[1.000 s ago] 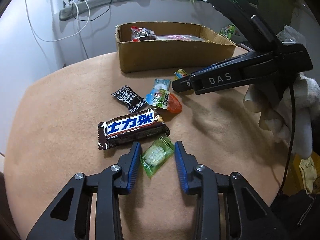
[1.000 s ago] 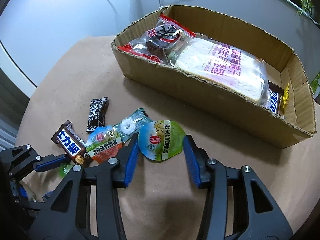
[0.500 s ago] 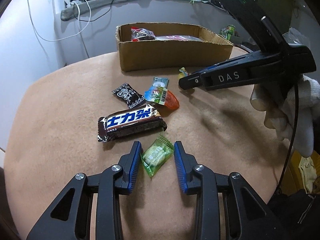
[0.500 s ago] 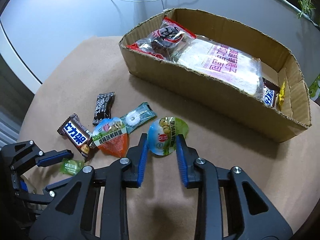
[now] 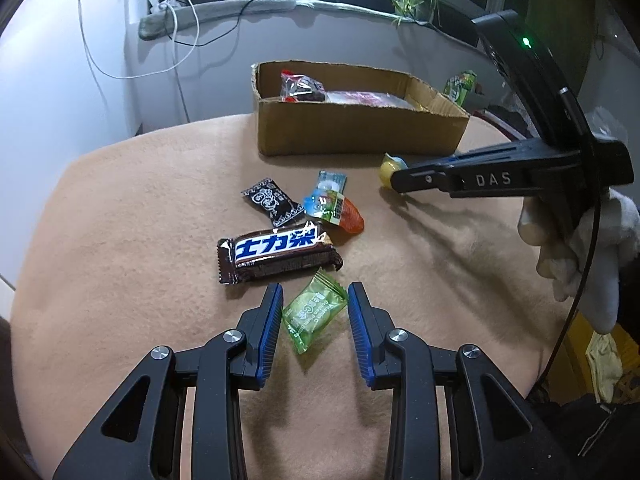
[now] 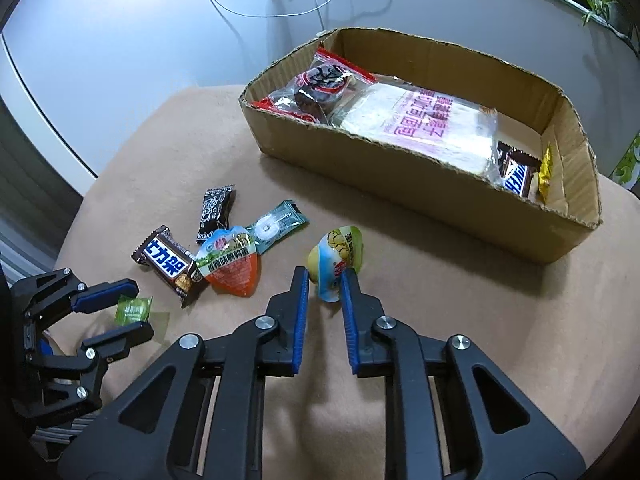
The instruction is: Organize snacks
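The right gripper (image 6: 325,276) has its fingers pinched on the green-and-blue egg pouch (image 6: 335,264), tipping it off the tabletop (image 6: 460,320) for carrying into the cardboard box (image 6: 420,184) at the far edge. The left gripper (image 5: 314,312) waits, fingers narrowly parted around the green candy (image 5: 312,312) near the front edge.

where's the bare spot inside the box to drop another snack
Inside the cardboard box, bare floor shows along the far wall behind the bread pack. The near left end is crowded by the red-edged pack; the right end holds a chocolate bar.

Both wrist views downward, sharing cardboard box (image 5: 360,136).
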Demonstrator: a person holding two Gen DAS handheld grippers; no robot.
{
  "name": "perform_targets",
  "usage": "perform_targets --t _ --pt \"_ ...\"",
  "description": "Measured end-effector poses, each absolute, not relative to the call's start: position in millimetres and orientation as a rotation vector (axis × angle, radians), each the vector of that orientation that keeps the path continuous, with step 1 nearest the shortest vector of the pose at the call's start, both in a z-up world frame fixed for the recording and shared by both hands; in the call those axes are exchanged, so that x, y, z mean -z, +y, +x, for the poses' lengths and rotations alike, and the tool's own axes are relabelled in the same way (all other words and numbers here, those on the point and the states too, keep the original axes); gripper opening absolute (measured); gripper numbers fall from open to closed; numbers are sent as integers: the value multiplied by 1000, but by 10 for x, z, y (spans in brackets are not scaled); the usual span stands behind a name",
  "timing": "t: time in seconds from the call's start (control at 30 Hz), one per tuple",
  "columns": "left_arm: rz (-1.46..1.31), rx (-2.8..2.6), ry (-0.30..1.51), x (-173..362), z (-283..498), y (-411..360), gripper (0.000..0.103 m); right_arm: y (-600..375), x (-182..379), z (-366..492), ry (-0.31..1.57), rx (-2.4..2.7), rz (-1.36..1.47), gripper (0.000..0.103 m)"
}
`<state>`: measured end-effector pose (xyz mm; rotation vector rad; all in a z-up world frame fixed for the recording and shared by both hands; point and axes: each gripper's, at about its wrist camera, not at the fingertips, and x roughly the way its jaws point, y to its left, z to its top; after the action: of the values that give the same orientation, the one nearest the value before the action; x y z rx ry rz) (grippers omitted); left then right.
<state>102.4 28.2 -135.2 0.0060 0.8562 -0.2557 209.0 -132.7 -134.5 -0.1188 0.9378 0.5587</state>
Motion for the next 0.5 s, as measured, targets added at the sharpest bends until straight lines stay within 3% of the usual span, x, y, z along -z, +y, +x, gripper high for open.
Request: perform_targets --t 0.27,0.3,0.5 --pt "-11 247 851 1339 1023 296 32 -1498 1223 2106 906 -572 -52 12" --pt "-15 245 849 1333 1025 303 32 -1523 1198 2092 900 -573 -47 1" --pt "-25 241 837 1285 1036 327 32 -1557 1164 2132 898 -570 -46 1"
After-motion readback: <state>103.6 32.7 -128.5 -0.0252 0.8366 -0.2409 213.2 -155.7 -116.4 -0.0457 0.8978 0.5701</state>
